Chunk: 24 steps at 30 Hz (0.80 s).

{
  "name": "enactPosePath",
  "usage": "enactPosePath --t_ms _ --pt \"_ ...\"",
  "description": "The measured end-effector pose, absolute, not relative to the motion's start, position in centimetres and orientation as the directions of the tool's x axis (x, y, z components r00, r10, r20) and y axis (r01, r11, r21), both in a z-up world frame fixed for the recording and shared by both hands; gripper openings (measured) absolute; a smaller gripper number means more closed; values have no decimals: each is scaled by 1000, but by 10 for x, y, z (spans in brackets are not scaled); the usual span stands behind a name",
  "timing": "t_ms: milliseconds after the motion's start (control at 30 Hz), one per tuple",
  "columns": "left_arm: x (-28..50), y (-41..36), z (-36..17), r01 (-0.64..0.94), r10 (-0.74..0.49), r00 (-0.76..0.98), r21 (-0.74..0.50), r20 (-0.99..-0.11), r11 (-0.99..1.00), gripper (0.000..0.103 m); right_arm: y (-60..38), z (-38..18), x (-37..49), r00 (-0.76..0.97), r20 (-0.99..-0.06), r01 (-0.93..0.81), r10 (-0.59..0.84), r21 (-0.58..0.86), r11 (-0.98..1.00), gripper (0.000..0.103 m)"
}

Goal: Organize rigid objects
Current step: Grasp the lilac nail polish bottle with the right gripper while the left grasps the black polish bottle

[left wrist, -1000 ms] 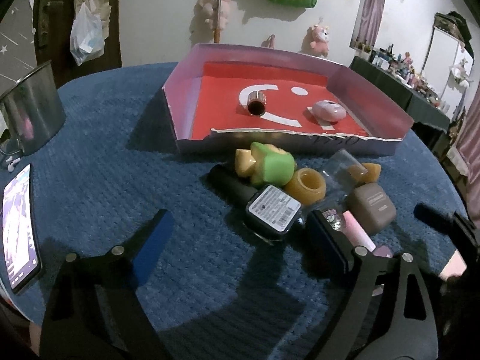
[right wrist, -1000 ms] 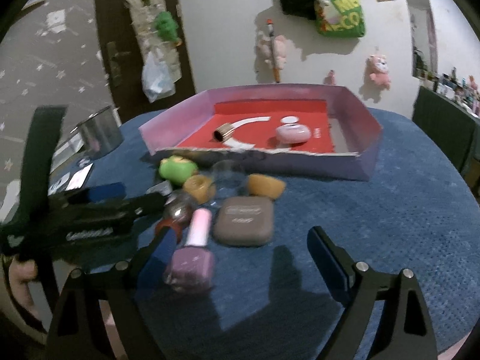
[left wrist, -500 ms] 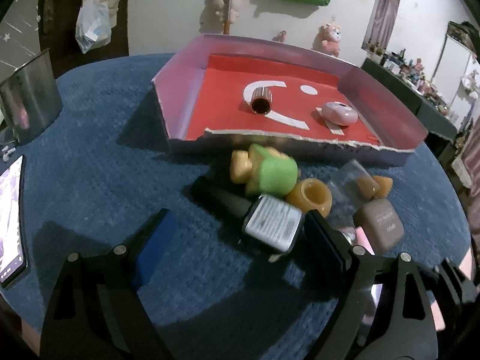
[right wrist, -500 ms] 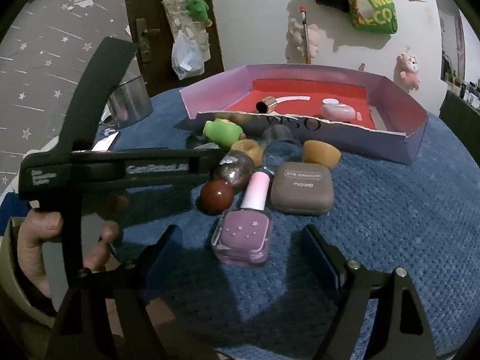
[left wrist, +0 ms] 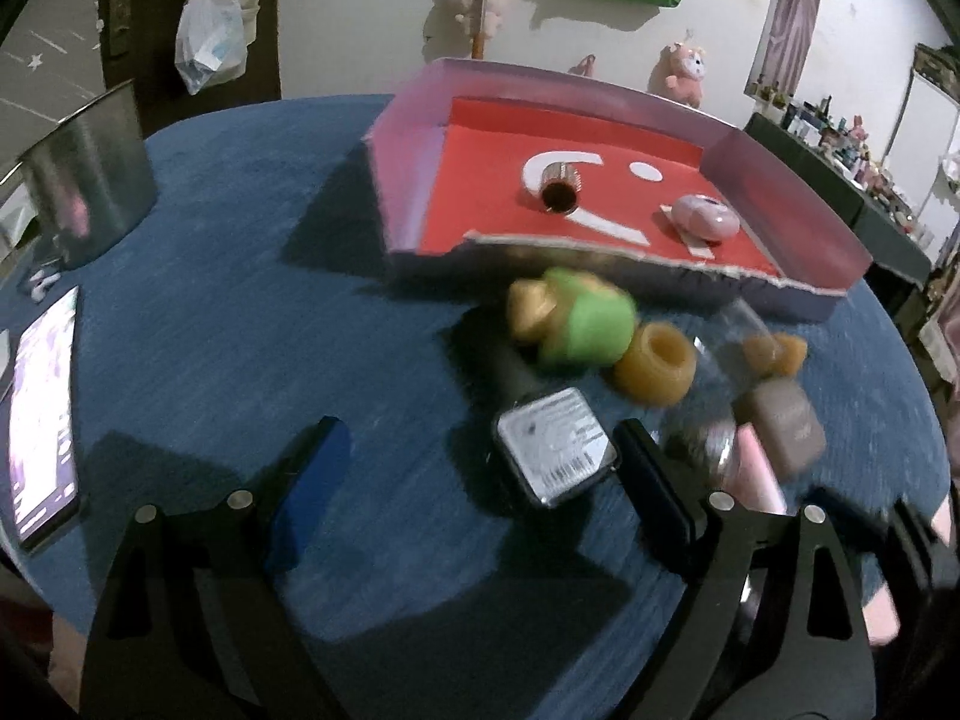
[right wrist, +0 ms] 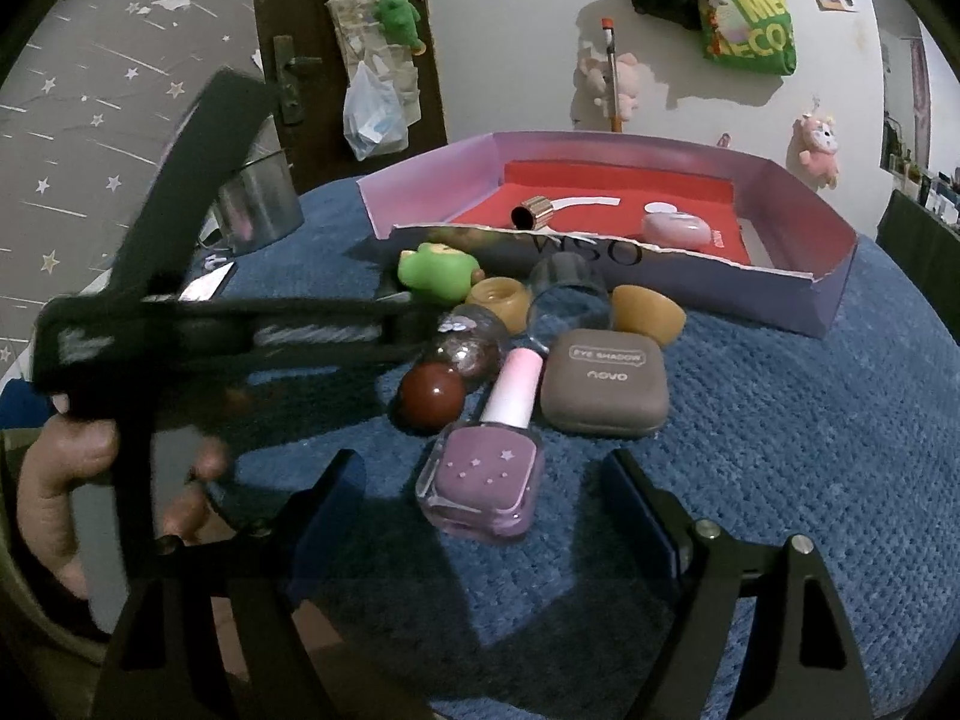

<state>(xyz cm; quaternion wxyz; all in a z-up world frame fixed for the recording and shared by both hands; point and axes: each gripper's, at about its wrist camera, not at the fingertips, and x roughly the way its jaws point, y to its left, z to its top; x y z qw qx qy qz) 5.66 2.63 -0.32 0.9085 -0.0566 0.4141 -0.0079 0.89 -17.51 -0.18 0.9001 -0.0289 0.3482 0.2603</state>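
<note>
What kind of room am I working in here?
Probably a lived-in bedroom at home: plush toys hang on the wall, a side shelf is crowded with small bottles, and cosmetics like a nail polish bottle lie on the blue-covered table.

Right tongs [right wrist: 486,510] spread wide, purple polish bottle [right wrist: 486,483] lying between fingers, untouched; eyeshadow compact [right wrist: 605,384] just beyond

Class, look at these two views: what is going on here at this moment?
A person holds a gripper in each hand over a blue tabletop. Both are open and hold nothing. The right gripper frames a purple nail polish bottle; the left gripper sits by a dark labelled bottle. A gold cap and a pink case already lie in the red-lined box.
</note>
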Motion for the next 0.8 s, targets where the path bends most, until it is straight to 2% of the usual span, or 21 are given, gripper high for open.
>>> enactPosePath --t_ms 233,400,500,567,600,667,733,767,800 --pt "43 36 -4 -49 -65 665 -131 -744 990 88 -171 -3 13 635 -641 -484 432 105 869 83" --pt "50 29 -4 -35 -84 677 -146 -731 989 86 -165 -5 11 668 -629 -471 398 56 880 76" --pt "50 24 -5 -29 -62 687 -113 -724 993 76 -163 -6 11 686 -622 -459 377 32 888 73" --pt "50 23 -5 -32 -44 692 -92 -720 995 66 -161 -6 11 696 -618 -451 364 17 892 67" --pt "49 23 -4 -27 -50 696 -95 -717 995 63 -161 -7 11 699 -618 -449 359 11 893 63" --pt "48 24 -3 -11 -78 697 -119 -712 993 51 -161 -6 12 700 -615 -451 361 11 892 55" --pt "47 21 -2 9 -93 698 -121 -710 993 42 -160 -6 12 698 -614 -460 367 8 888 42" --pt "47 18 -2 19 -94 699 -114 -709 993 34 -159 -6 11 696 -615 -467 371 6 884 42" --pt "46 15 -1 32 -102 698 -111 -709 993 34 -157 -6 10 700 -616 -466 363 -8 885 42"
